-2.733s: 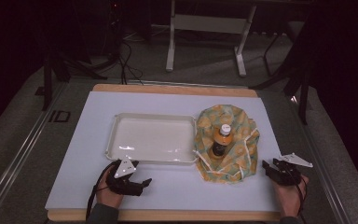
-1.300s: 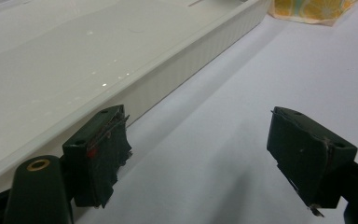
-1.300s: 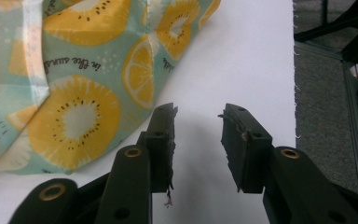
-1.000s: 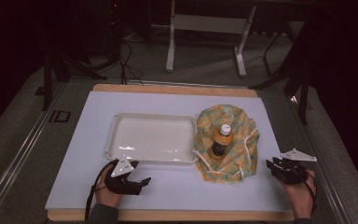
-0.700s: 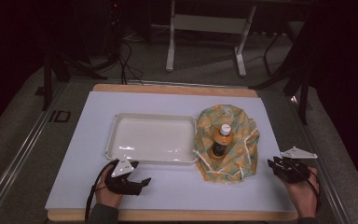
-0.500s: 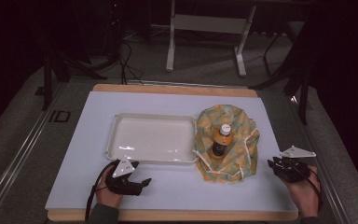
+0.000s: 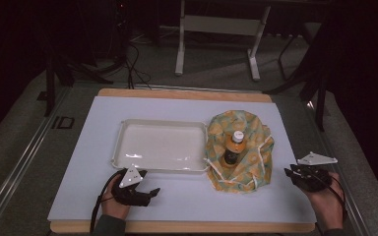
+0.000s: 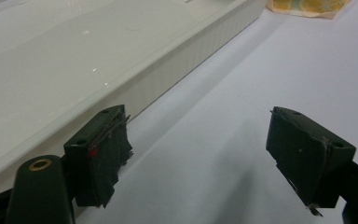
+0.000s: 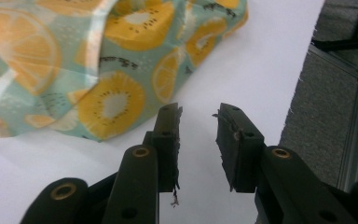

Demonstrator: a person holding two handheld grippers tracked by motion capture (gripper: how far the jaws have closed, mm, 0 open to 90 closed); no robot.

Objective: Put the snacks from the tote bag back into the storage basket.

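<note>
We are holding the right tool [image 7: 295, 173] low over the right edge of the desk [image 7: 187, 201], just beside the fruit-print cloth [image 7: 248, 162]. Its jaws are standing at a narrow gap with nothing between them; they have just been opening a little after closing, and they are touching neither the cloth nor anything else. In the right gripper view, the right tool [image 9: 198, 140] is pointing at the white desk top next to the hem of the cloth [image 9: 98, 60].

We are resting the left tool [image 7: 145, 194] near the front edge, its jaws spread wide and empty, just in front of the white tray [image 7: 128, 147]. In the left gripper view, the tray wall [image 8: 177, 65] is running close past the left tool [image 8: 196, 144].

The bottle [image 7: 232, 149] is lying on the cloth, right of the tray, its long axis running near to far across the desk and its white cap pointing away from us.
</note>
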